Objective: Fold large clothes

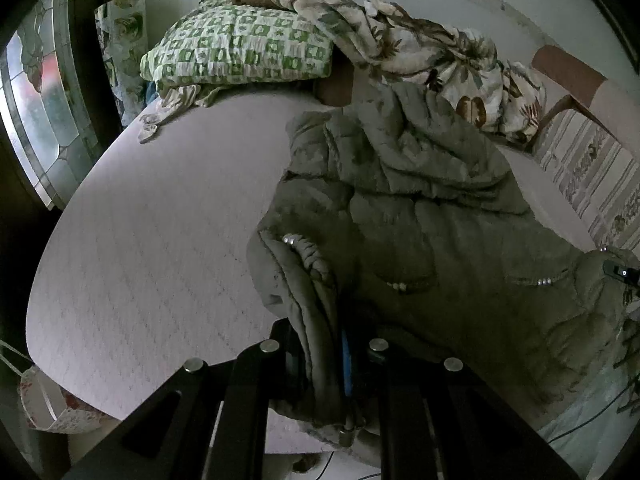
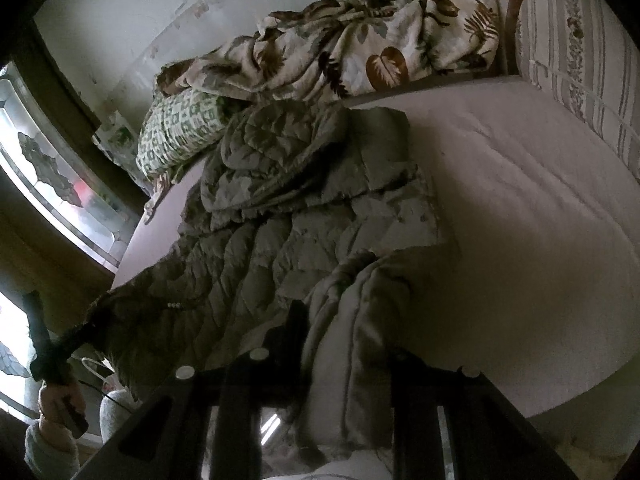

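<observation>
A large olive-grey quilted jacket [image 1: 432, 240] lies spread on a pale bed [image 1: 152, 240], its hood toward the pillows. My left gripper [image 1: 324, 360] is shut on the jacket's near hem edge, which bunches between the fingers. In the right wrist view the same jacket [image 2: 288, 224] runs up the bed [image 2: 520, 220]. My right gripper [image 2: 344, 360] is shut on a folded part of the jacket's other near corner. The left gripper [image 2: 52, 344] and the hand holding it show at the far left there, clamped on the hem. The right gripper's tip shows at the left view's right edge [image 1: 618, 270].
A green-and-white checked pillow [image 1: 240, 48] and a leaf-print blanket [image 1: 432, 52] lie at the head of the bed. A striped cushion on a wooden chair [image 2: 580, 60] stands at the right. A window [image 1: 36, 92] is on the left. A bag [image 1: 52, 408] hangs below the bed's near left edge.
</observation>
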{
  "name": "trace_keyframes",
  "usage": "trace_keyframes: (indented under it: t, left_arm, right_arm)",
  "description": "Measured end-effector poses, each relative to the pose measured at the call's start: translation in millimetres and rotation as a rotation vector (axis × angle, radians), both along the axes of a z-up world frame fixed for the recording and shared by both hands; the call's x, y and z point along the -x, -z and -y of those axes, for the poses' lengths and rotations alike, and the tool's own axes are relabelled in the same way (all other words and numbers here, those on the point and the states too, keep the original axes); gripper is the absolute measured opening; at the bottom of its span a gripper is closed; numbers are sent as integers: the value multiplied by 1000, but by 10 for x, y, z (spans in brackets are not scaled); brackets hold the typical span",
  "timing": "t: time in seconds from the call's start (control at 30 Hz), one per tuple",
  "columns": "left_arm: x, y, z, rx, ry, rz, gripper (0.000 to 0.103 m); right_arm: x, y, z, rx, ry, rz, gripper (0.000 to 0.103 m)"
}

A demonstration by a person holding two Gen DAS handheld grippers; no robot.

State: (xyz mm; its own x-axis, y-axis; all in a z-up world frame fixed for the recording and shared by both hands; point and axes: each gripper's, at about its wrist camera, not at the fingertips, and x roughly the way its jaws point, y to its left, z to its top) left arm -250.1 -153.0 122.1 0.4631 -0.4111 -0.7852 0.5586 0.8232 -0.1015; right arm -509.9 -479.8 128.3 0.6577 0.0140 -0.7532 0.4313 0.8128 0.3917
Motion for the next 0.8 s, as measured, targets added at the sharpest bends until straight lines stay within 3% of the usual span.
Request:
trace_keyframes:
  t: [0.8]
  left_arm:
    - [-566,-356,392,67,-46,-16,13]
  right_arm:
    - [-517,-302,455,-60,20,35,24]
